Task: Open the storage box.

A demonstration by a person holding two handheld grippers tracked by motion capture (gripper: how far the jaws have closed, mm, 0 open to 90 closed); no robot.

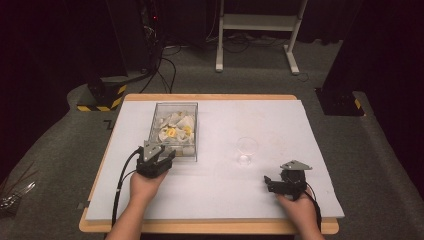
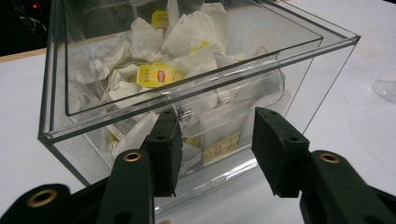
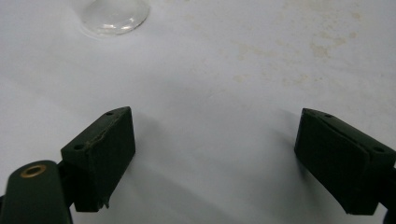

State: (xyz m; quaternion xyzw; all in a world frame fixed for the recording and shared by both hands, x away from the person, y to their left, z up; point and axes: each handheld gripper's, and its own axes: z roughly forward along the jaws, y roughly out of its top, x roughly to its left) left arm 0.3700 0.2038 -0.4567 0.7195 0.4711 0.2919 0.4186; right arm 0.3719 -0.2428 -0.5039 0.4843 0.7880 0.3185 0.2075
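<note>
On the white bench (image 1: pixel 215 190), toward its left half, stands a clear plastic box (image 1: pixel 175 131) heaped with paper tea bags (image 2: pixel 159 74), several showing yellow tags. The left gripper (image 1: pixel 160 156) is held right at the box's near side, its body gripped by the person's left hand (image 1: pixel 146 185), a black cable trailing back along the forearm. In the left gripper view the two black jaws stand partly apart in front of the box's near transparent wall; the left pad sits against or just before that wall below the rim, while the right pad is close to the wall near the lower edge. Whether either pad truly presses on the plastic cannot be told, and no tea bag lies between them.

Right of the box, apart from it, an empty clear glass (image 1: pixel 247 150) stands upright on the bench. The right gripper (image 1: pixel 270 183), in the person's right hand (image 1: pixel 300 207), rests low near the front right of the bench, pointing left, with the glass well ahead of it. Its jaws are spread wide over bare white surface, holding nothing.
</note>
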